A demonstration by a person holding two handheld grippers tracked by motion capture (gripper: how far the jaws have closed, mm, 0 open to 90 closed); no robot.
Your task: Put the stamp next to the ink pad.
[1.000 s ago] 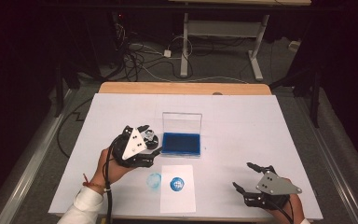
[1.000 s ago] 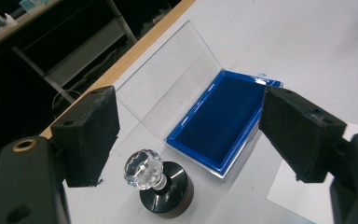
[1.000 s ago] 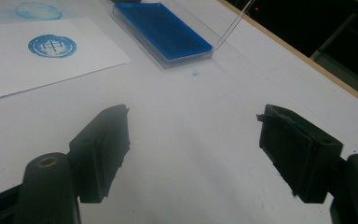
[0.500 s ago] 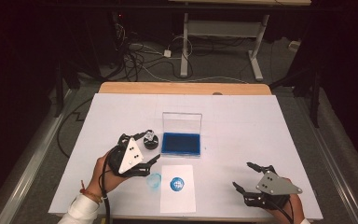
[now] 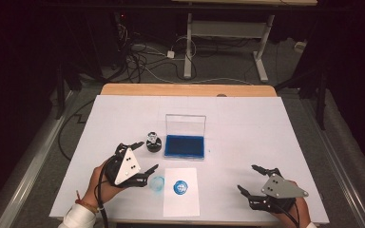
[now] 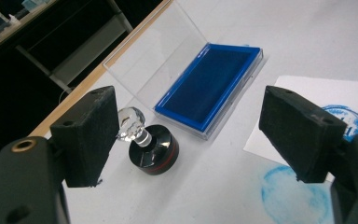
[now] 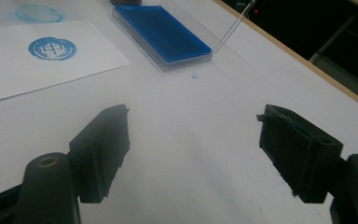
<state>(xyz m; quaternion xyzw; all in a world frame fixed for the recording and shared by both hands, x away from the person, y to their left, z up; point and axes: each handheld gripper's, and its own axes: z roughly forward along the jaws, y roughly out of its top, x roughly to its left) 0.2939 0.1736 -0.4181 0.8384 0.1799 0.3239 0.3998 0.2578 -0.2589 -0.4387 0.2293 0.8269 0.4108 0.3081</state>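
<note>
Having set the stamp [image 5: 153, 142] down left of the ink pad [image 5: 185, 146], the left gripper [image 5: 139, 161] had backed off, jaws open and empty.

Each hand carried a black gripper, the left gripper [image 5: 140, 156] and the right gripper [image 5: 254, 179], topped by a grey three-cornered plate dotted with small dark screws. The jaws were blocky black pads [image 6: 86, 135] with a rough, foam-like face, each arm bearing a brass-ringed hole. A black cable trailed off the left one. The left arm wore a white sleeve [image 5: 76, 219] (with a thin red wristband).
</note>
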